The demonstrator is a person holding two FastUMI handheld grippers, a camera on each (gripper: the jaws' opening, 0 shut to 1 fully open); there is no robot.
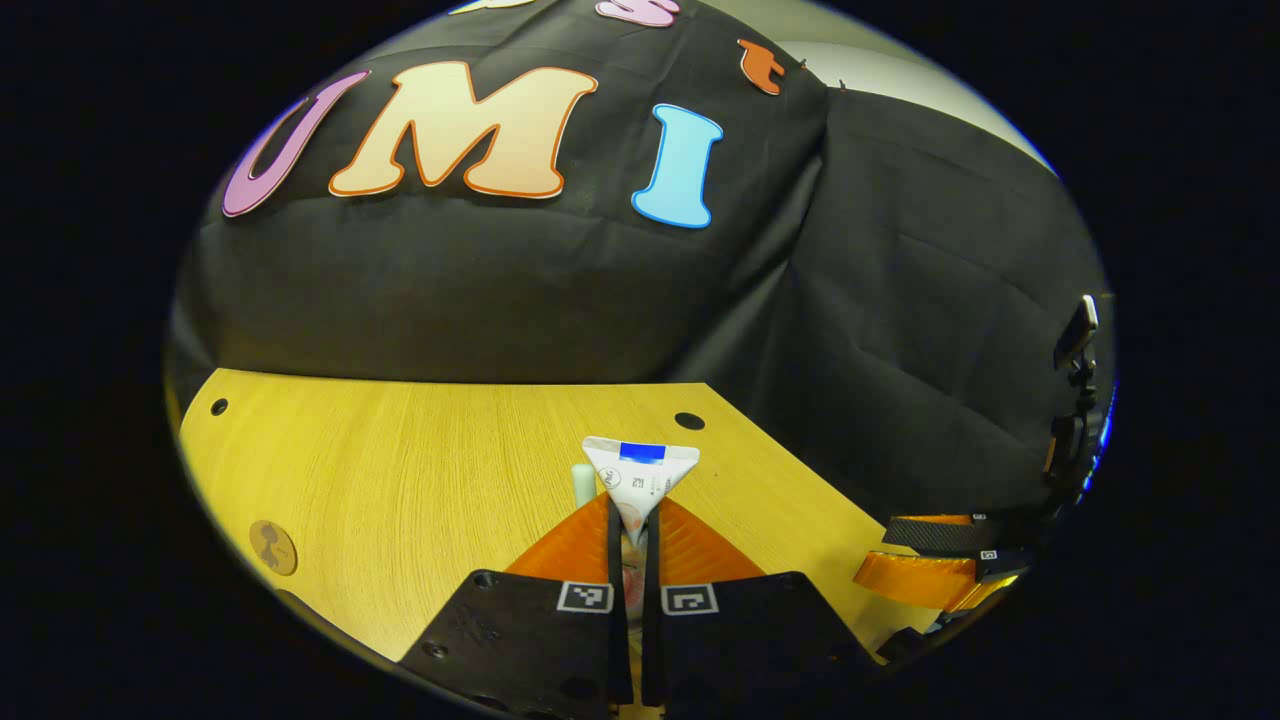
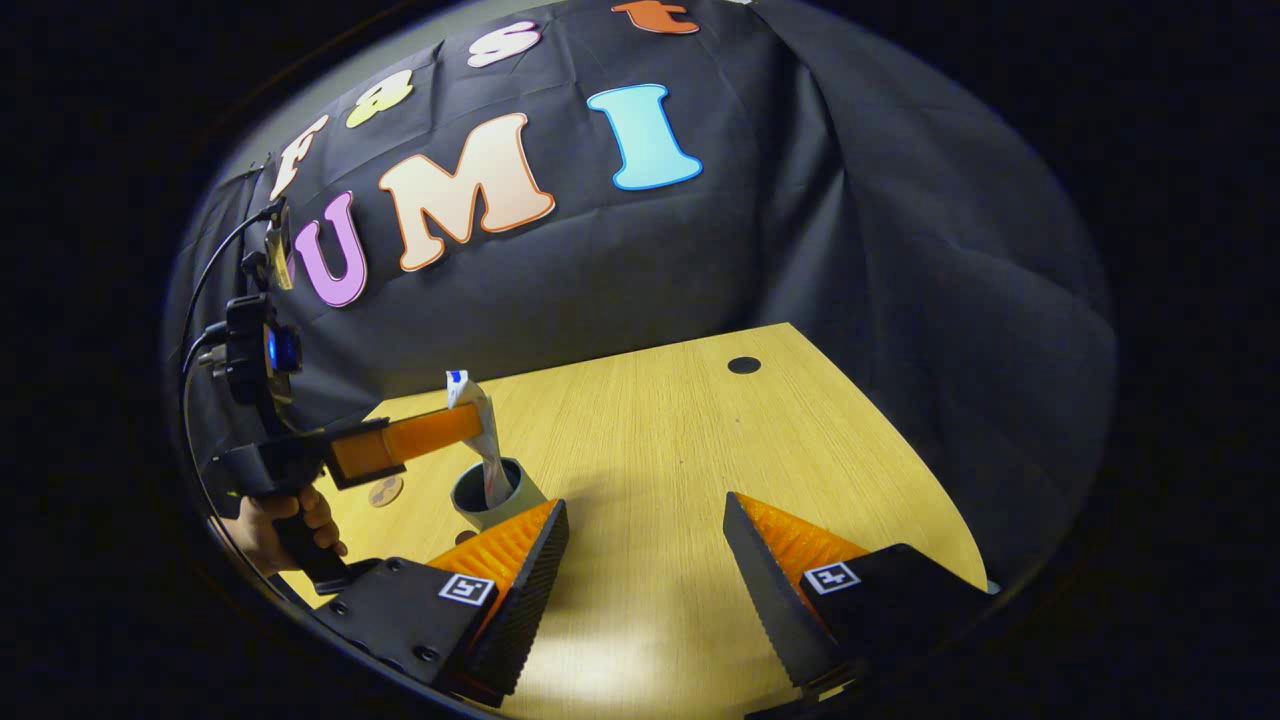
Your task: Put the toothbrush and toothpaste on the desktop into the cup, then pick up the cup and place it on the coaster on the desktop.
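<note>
While the toothpaste tube hangs over the cup, these lines give the moment:

Left gripper [image 1: 632,540]: fingers nearly closed, pinching the toothpaste tube [image 1: 640,475] between them. In the right gripper view the same gripper [image 2: 470,425] reaches in from the left, a hand [image 2: 285,525] on its handle.

Toothpaste tube: crimped flat end up, long axis close to upright with a slight lean; its lower end is inside the mouth of the cup [image 2: 490,497]. Whether it touches the bottom cannot be told.

Toothbrush: a pale rod [image 1: 583,485] stands just beside the tube in the left gripper view; probably the toothbrush handle, already in the cup, though I cannot be sure.

Right gripper [image 2: 645,560]: fingers spread wide, holding nothing, low over the wooden desktop [image 2: 680,430].

Key relation: the cup lies just ahead and to the left of the right gripper's left finger, so the right gripper is the free and near one for lifting it once the tube is let go.

Coaster [image 1: 272,546]: a small round disc on the desktop, to the left of the cup and near it.

Stage, as I judge it: the tube's release is next; the cup is not yet moved.
</note>
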